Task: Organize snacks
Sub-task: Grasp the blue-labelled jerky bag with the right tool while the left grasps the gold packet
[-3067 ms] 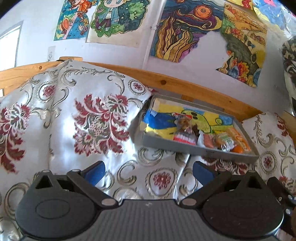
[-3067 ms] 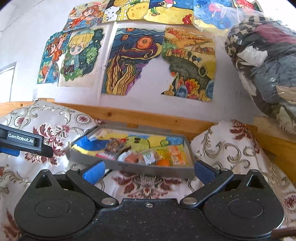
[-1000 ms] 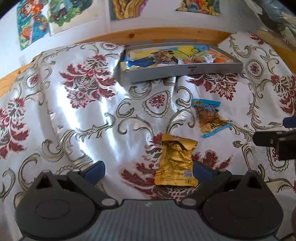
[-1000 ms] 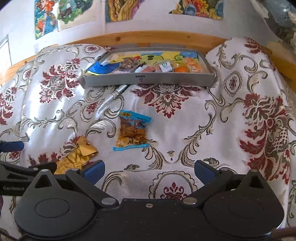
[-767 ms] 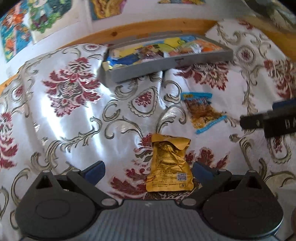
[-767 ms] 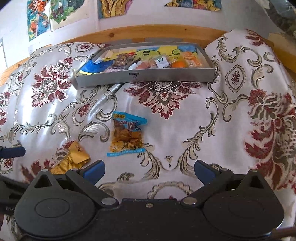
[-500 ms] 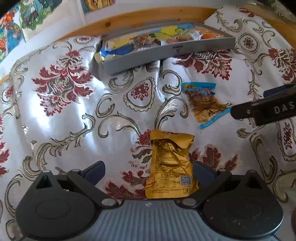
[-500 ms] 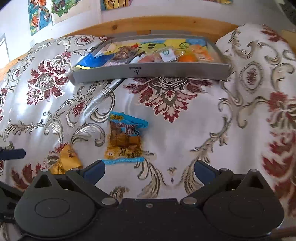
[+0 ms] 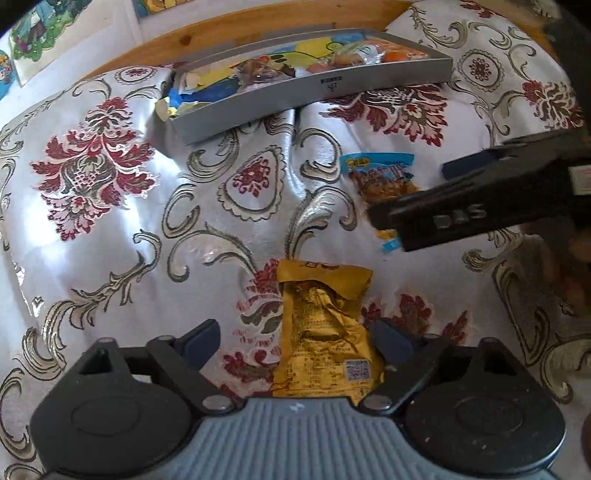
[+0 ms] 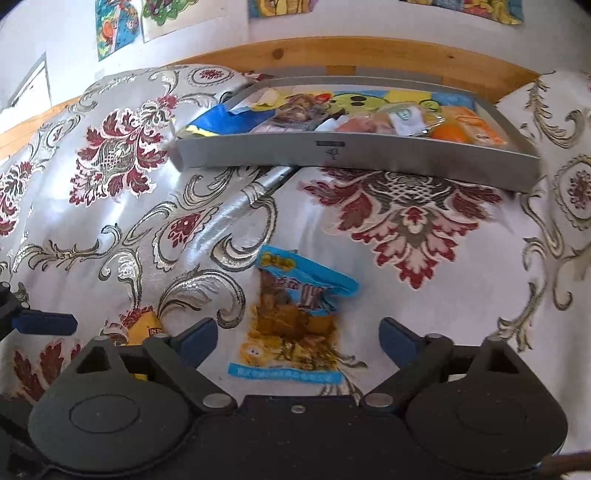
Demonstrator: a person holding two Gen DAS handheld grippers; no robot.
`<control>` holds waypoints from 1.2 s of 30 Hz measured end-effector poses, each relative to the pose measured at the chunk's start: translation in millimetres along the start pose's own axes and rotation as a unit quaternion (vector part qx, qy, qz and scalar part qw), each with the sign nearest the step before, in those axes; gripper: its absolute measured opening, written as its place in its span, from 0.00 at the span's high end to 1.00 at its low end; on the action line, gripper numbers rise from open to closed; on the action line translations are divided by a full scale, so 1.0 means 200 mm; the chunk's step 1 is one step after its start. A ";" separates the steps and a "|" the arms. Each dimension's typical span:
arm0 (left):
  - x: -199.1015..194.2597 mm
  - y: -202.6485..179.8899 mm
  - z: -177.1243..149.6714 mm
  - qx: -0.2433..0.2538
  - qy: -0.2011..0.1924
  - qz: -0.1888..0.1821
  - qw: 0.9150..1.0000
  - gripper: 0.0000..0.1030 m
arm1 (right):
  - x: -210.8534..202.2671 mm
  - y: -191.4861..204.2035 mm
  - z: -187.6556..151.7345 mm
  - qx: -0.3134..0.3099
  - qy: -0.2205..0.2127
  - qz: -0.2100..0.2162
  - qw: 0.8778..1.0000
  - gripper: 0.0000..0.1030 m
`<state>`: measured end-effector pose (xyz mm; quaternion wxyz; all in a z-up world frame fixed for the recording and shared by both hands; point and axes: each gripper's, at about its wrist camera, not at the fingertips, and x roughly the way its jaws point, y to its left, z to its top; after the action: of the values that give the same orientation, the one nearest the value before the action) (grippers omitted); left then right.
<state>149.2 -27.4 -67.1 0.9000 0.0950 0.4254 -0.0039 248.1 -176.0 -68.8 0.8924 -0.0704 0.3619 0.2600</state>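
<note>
A crumpled yellow snack packet (image 9: pixel 325 332) lies flat on the patterned cloth, its near end between the open fingers of my left gripper (image 9: pixel 295 341). A blue-edged packet of brown snacks (image 10: pixel 295 317) lies directly ahead of my open right gripper (image 10: pixel 297 341), its near half between the fingers. In the left wrist view the same blue packet (image 9: pixel 380 175) is partly covered by the right gripper's black finger (image 9: pixel 461 210). A grey tray (image 10: pixel 369 153) holding several snacks sits at the far edge of the cloth. The yellow packet's corner (image 10: pixel 146 326) peeks out at lower left in the right wrist view.
A silver cloth with red floral patterns (image 9: pixel 96 173) covers the whole surface and bulges in folds. A wooden rail (image 10: pixel 369 55) runs behind the tray. Colourful drawings (image 10: pixel 114 22) hang on the white wall above it.
Both grippers have tilted down from the wall and tray and moved in low over the cloth. Each packet now lies between its gripper's open fingers; the right gripper's finger has slid across the blue packet.
</note>
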 end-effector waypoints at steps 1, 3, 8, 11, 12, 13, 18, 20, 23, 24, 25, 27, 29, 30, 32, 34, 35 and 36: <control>0.00 0.00 0.00 0.001 0.001 -0.003 1.000 0.15 | 0.01 0.00 0.00 -0.001 0.003 0.000 1.000 0.14; 0.00 -0.01 0.00 0.001 0.006 -0.013 1.000 0.20 | 0.04 0.02 0.00 -0.003 0.005 -0.003 1.000 0.16; 0.01 0.00 0.01 -0.010 0.016 -0.041 0.999 0.36 | 0.07 0.05 0.01 -0.020 0.003 -0.004 1.000 0.17; 0.03 0.01 0.02 -0.023 0.025 -0.047 0.998 0.39 | 0.09 0.08 -0.01 -0.041 0.000 -0.011 0.999 0.17; 0.03 0.02 0.02 -0.029 0.027 -0.049 0.998 0.39 | 0.09 0.08 -0.01 -0.047 0.000 -0.013 0.999 0.16; 0.04 0.03 0.02 -0.036 0.028 -0.050 0.998 0.40 | 0.10 0.09 -0.02 -0.050 -0.001 -0.016 0.999 0.17; 0.04 0.04 0.01 -0.053 0.023 -0.047 0.997 0.44 | 0.11 0.10 -0.03 -0.059 -0.004 -0.027 0.998 0.21; 0.03 0.03 0.00 -0.057 0.020 -0.044 0.997 0.46 | 0.10 0.10 -0.03 -0.062 -0.005 -0.029 0.998 0.23; 0.02 0.04 -0.01 -0.067 0.017 -0.043 0.997 0.49 | 0.10 0.11 -0.04 -0.067 -0.007 -0.030 0.997 0.26; 0.01 0.04 -0.01 -0.070 0.017 -0.043 0.996 0.50 | 0.10 0.11 -0.04 -0.067 -0.006 -0.030 0.997 0.26; 0.01 0.05 -0.01 -0.073 0.016 -0.044 0.996 0.51 | 0.10 0.10 -0.04 -0.065 -0.005 -0.029 0.997 0.26; 0.00 0.06 -0.02 -0.081 0.015 -0.046 0.996 0.52 | 0.10 0.10 -0.03 -0.058 -0.003 -0.025 0.998 0.27; -0.01 0.07 -0.02 -0.092 0.015 -0.047 0.995 0.53 | 0.10 0.09 -0.04 -0.056 -0.003 -0.024 0.998 0.28; -0.01 0.07 -0.02 -0.097 0.015 -0.049 0.994 0.54 | 0.10 0.09 -0.04 -0.058 -0.003 -0.024 0.998 0.29; -0.02 0.08 -0.03 -0.105 0.013 -0.050 0.993 0.54 | 0.09 0.10 -0.04 -0.063 -0.004 -0.022 0.998 0.33; -0.03 0.09 -0.03 -0.110 0.011 -0.050 0.993 0.55 | 0.09 0.11 -0.05 -0.068 -0.006 -0.024 0.997 0.34; -0.03 0.08 -0.04 -0.112 0.010 -0.050 0.992 0.55 | 0.09 0.11 -0.05 -0.068 -0.006 -0.023 0.997 0.34; -0.03 0.09 -0.04 -0.113 0.010 -0.050 0.992 0.55 | 0.09 0.11 -0.05 -0.066 -0.007 -0.022 0.998 0.35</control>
<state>140.5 -9.7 -64.0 0.8994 -0.0282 0.4362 0.0001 241.6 -153.5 -86.0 0.8937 -0.1356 0.3365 0.2639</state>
